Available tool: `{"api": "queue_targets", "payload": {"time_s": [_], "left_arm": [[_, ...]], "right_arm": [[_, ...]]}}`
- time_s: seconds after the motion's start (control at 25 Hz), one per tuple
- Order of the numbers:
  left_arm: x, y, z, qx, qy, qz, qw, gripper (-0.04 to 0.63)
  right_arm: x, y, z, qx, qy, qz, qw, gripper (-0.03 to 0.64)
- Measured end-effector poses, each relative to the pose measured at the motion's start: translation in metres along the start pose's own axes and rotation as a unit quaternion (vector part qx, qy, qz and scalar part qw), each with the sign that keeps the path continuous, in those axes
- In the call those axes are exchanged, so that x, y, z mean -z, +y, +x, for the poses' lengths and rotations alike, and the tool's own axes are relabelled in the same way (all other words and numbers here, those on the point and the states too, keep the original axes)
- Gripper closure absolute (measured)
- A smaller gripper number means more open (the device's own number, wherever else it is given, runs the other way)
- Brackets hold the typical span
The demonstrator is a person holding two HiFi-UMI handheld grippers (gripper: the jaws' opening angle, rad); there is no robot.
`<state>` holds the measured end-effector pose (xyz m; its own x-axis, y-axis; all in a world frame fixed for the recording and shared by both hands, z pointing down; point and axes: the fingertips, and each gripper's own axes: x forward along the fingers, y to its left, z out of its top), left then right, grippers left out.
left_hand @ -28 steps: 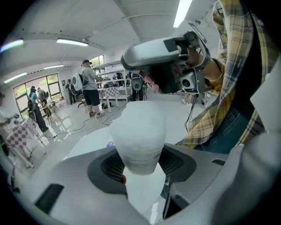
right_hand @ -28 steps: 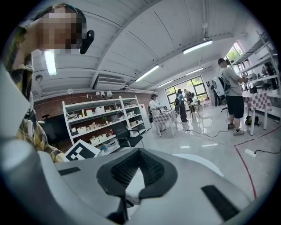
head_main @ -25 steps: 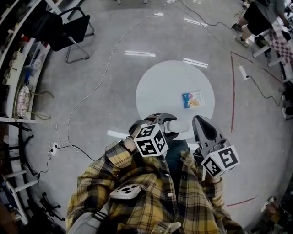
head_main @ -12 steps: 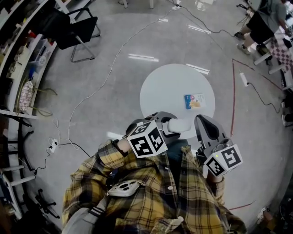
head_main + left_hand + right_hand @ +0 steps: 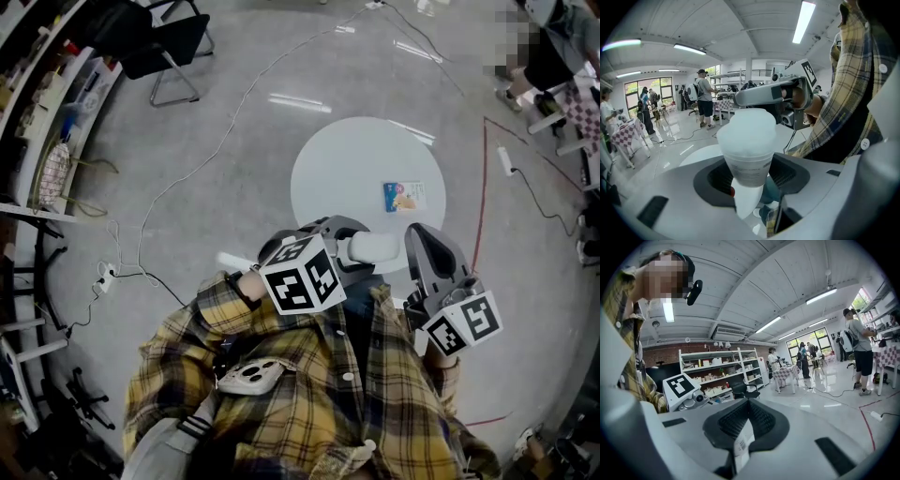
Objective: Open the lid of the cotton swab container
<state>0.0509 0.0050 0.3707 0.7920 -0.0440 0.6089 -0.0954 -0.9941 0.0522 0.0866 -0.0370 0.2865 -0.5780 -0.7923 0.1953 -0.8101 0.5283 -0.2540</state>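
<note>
Clearly the left gripper [image 5: 352,247] has the container [image 5: 375,247] clamped around its body, jaws wide. At centre frame in the head view its long axis runs sideways, the free lid end pointing right at the right gripper [image 5: 424,246], just beside it. That gripper's jaws are closed tight, a white label [image 5: 740,441] at their seam.

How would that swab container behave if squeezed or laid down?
Probably light: the container looks like thin, translucent plastic. Its walls may flex, so the left gripper holding it could dent it. It looks round, so on its side it might roll.
</note>
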Motion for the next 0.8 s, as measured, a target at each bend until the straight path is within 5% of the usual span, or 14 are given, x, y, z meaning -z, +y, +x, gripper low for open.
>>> {"api": "queue_targets", "payload": {"time_s": [0.52, 0.8], "left_arm": [[-0.004, -0.005, -0.005, 0.005, -0.005, 0.002, 1.0000, 0.360], [-0.005, -0.010, -0.011, 0.012, -0.013, -0.001, 0.9998, 0.360]], "right_arm": [[-0.013, 0.012, -0.006, -0.048, -0.028, -0.017, 0.998, 0.600], [-0.010, 0.036, -0.005, -0.119, -0.023, -0.030, 0.992, 0.598]]}}
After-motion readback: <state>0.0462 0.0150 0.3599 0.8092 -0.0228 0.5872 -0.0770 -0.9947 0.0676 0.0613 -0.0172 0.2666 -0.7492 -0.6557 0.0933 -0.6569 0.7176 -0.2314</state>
